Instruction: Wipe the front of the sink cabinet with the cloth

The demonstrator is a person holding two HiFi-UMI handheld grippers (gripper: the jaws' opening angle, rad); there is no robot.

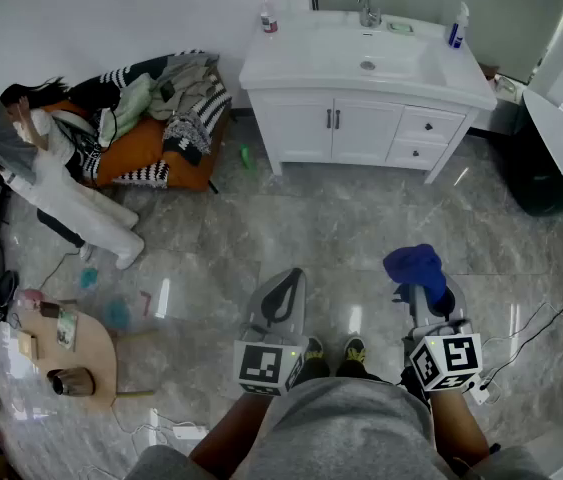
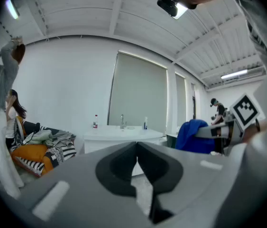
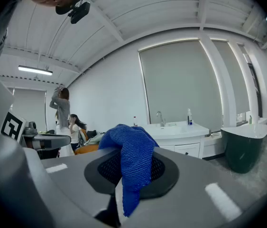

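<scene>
The white sink cabinet stands against the far wall, with two doors and two drawers on its front; it also shows small in the left gripper view as the cabinet and in the right gripper view as the cabinet. My right gripper is shut on a blue cloth, which drapes over its jaws as the cloth. My left gripper is shut with nothing in it. Both are held low near my feet, well short of the cabinet.
An orange sofa piled with clothes stands left of the cabinet. A person in white stands at left. A dark bathtub is at right. A small wooden table sits at lower left. Cables lie on the floor at right.
</scene>
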